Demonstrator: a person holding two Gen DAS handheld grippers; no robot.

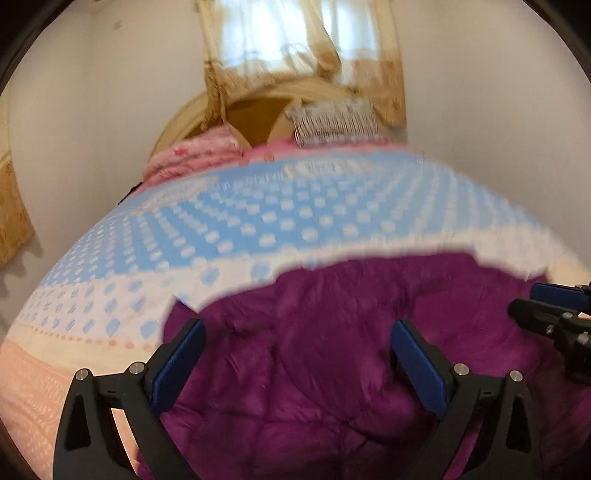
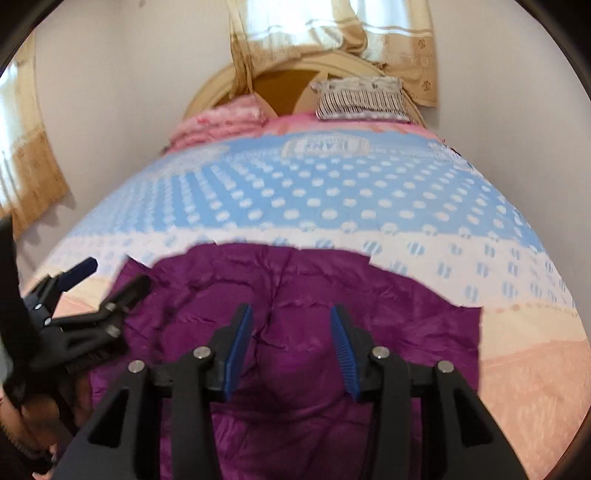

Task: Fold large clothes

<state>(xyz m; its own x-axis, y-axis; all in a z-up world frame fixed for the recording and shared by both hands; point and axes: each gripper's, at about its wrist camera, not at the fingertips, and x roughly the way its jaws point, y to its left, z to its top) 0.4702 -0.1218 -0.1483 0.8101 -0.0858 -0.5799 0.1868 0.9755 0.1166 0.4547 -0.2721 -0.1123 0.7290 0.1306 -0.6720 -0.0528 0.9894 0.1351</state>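
Garment: one purple padded jacket [image 2: 295,332] lies spread on the bed [image 2: 332,206], at the near edge of the bedspread, roughly midway along that edge; its far hem runs ragged across the dotted blue area.
Left gripper: the left gripper [image 1: 297,354] hovers over the near left part of the jacket with its jaws spread wide; nothing sits between the blue pads, and I cannot tell whether the tips touch the cloth.
Right gripper: the right gripper [image 2: 291,350] hangs over the middle of the jacket, jaws partly apart, a raised wrinkle of purple fabric showing between them but not pinched.
Step in hand: judged as lining up both claws for a fresh hold before a fold.
Doing it well: each claw should take one edge or corner of the jacket, not a puff from the middle; pick matching points on either side so the fold comes out straight, bite a full layer of the slippery padded cloth, and lift both sides together.
Risk: the quilted shell likely slides, so a shallow pinch may let go.
Count, grippers: two.
Count, garments to fold: one.
Count, pillows: one striped pillow [image 2: 364,99] at the head edge.
Count, folded bedding: one pink blanket [image 2: 221,122] at the far left corner.
Count, curtains: two visible, curtain [image 2: 332,33] behind the headboard and another at the left.
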